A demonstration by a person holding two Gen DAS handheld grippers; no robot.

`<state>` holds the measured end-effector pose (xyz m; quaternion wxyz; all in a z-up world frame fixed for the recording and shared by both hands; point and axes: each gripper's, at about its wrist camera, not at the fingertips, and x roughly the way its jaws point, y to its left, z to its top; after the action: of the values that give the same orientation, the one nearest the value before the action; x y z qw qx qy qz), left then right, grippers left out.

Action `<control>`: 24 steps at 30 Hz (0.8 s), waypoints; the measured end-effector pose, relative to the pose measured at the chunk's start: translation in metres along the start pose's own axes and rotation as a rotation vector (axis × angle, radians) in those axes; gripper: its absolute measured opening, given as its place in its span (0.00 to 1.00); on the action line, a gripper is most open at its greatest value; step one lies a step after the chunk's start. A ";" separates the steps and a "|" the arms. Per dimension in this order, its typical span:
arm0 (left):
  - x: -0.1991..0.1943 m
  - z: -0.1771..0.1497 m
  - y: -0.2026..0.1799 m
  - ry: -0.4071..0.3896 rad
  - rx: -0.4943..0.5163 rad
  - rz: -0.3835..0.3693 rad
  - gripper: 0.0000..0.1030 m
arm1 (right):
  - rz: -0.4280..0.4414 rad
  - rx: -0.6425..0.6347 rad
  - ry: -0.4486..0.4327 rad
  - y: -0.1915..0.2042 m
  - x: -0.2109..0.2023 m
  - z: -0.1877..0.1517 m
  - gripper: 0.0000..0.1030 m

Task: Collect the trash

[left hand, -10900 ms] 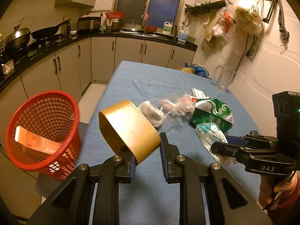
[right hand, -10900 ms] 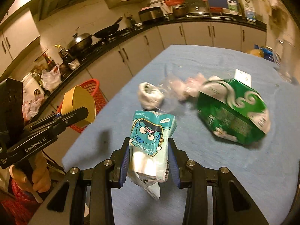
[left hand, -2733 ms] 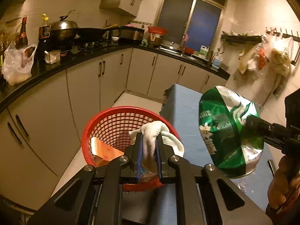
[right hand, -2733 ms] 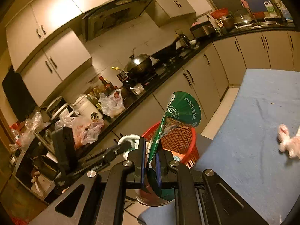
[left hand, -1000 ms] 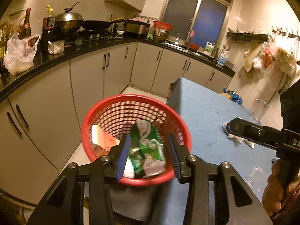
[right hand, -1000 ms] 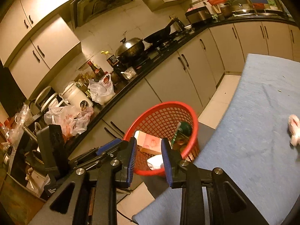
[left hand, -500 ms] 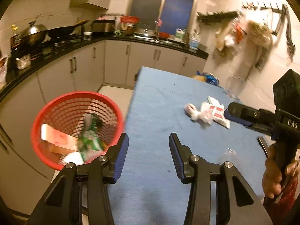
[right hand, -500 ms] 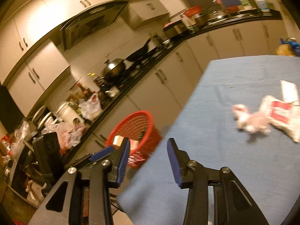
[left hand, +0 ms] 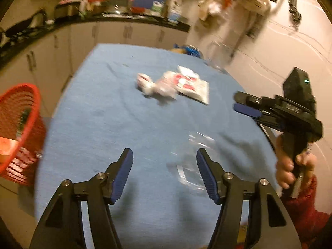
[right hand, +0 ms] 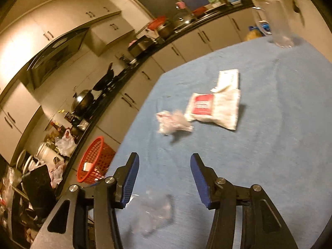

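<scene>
Left wrist view: the left gripper point(left hand: 165, 155) has swung away from the red basket point(left hand: 19, 112), which a second ago filled the middle of this view and now sits at the left edge, off the side of the blue-covered bench point(left hand: 108, 112). Its fingers are empty and spreading wider, with nothing pressed between the pads. Just ahead of the right-hand finger lies a piece of clear plastic film point(left hand: 193, 161), flat on the cloth. Farther across the bench sit a crumpled pink-and-white wrapper point(left hand: 153, 87) and, touching it, a white packet with red print point(left hand: 191, 84). The right gripper point(left hand: 245, 104) reaches in from the right, held in a hand point(left hand: 290, 166) with a red sleeve. The green bag and the white wad carried earlier are gone from both grippers; something green shows inside the basket, so that load looks delivered and both hands appear to be turning to what remains.

Right wrist view: the right gripper point(right hand: 164, 164) points over the bench, fingers empty and opening. The clear plastic film point(right hand: 154, 213) lies low between its arms, near the bench edge. The crumpled wrapper point(right hand: 172, 122) and the white packet point(right hand: 215, 109) lie farther on, touching; a glass jug point(right hand: 278, 25) stands at the far end. The red basket point(right hand: 93, 161) stands below the bench's left side, with a pale item inside.

Writing: motion blur makes the red label on the packet unreadable, and the marking on the right gripper's body cannot be made out either.
</scene>
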<state>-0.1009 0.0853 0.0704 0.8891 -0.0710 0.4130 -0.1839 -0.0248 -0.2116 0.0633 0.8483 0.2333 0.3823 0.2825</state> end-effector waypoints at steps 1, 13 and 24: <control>0.001 -0.002 -0.004 0.003 -0.002 -0.019 0.61 | -0.008 0.006 -0.003 -0.006 -0.003 -0.001 0.55; 0.055 -0.017 -0.051 0.115 0.053 -0.052 0.30 | -0.128 0.049 -0.042 -0.047 -0.010 0.054 0.56; 0.064 -0.009 -0.024 0.109 -0.004 -0.068 0.20 | -0.076 0.182 0.084 -0.117 0.089 0.104 0.58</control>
<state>-0.0761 0.0390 0.0257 0.8583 -0.0768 0.4588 -0.2166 0.1404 -0.2575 0.0080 0.8170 0.2823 0.4503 0.2237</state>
